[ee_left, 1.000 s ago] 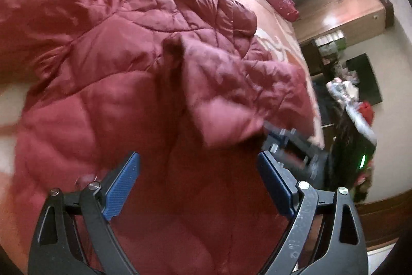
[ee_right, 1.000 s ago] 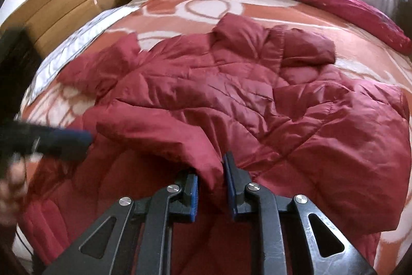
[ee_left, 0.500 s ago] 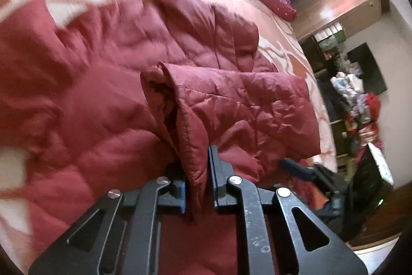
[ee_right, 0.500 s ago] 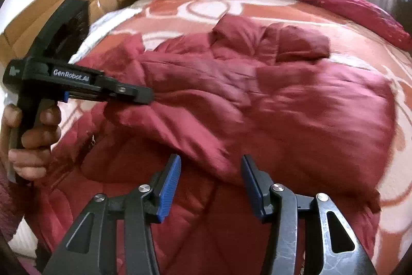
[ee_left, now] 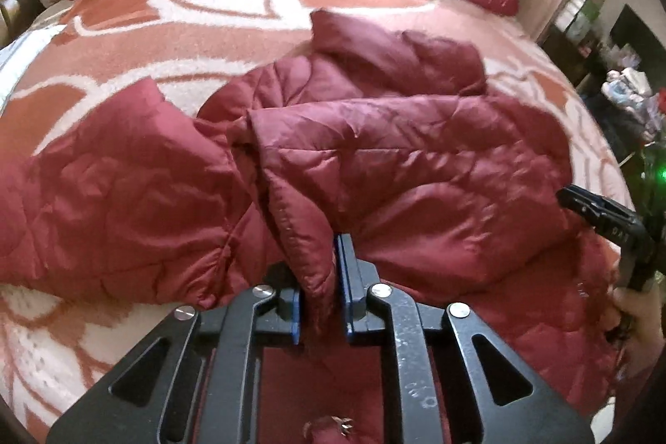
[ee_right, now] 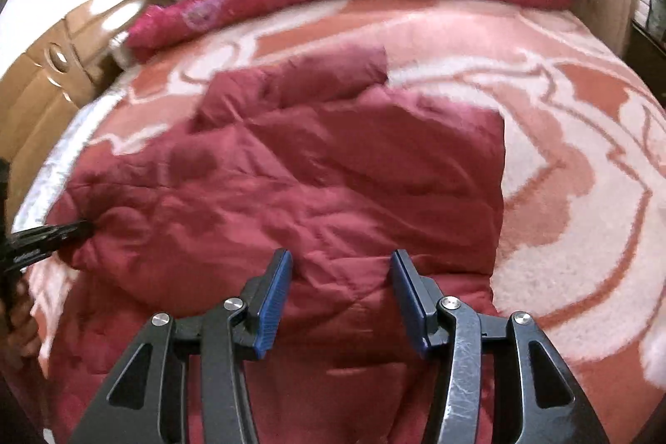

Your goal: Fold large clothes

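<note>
My left gripper (ee_left: 318,288) pinched on sleeve cuff (ee_left: 310,256), lower centre. My right gripper (ee_right: 339,298) fingers wide, nothing between, hovering over red quilted jacket (ee_right: 333,186) spread mid-frame on patterned blanket (ee_right: 582,194).

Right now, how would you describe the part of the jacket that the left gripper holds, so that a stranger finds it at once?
On the orange and white bedspread lies a dark red quilted jacket. Across its middle lies a folded-over sleeve. Its stitched cuff end is pinched in the left gripper, unlike the other sleeve, lying flat to the left.
</note>
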Demonstrator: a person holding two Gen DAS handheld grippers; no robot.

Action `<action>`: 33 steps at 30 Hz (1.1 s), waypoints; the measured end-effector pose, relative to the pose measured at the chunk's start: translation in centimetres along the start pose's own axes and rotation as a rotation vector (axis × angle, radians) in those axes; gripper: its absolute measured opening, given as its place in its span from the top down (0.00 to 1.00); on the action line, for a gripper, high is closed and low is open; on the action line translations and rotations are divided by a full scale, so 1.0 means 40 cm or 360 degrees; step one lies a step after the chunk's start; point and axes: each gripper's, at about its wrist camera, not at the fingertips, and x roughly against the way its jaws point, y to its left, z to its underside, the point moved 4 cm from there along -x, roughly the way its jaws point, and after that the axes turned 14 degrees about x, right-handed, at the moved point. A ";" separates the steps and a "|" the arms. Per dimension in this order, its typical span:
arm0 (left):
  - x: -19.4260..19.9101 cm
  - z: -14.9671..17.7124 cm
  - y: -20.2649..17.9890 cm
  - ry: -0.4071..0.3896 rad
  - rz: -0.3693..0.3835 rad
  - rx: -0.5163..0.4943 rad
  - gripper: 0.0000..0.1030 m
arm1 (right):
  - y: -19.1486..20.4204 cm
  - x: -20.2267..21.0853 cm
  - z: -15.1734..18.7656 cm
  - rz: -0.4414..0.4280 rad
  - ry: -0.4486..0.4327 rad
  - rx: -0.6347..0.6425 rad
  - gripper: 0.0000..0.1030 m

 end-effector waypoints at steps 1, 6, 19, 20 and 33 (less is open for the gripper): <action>0.004 0.002 0.009 -0.0002 -0.0006 0.0011 0.81 | -0.007 -0.019 0.005 -0.0004 0.0027 -0.0005 0.51; 0.097 -0.005 0.037 -0.0167 -0.0051 0.0111 0.74 | -0.012 -0.049 0.029 0.0005 0.0039 -0.0006 0.49; 0.020 0.012 -0.120 -0.0012 0.0080 -0.0038 0.74 | 0.012 -0.044 0.024 0.0059 0.0070 0.0020 0.47; -0.002 0.020 -0.116 0.0012 0.0052 -0.0041 0.74 | 0.018 -0.029 0.018 0.0087 0.0053 0.0036 0.47; -0.094 0.056 -0.062 0.0103 0.0045 0.0076 0.74 | 0.082 -0.138 -0.005 -0.0010 0.0146 0.0125 0.48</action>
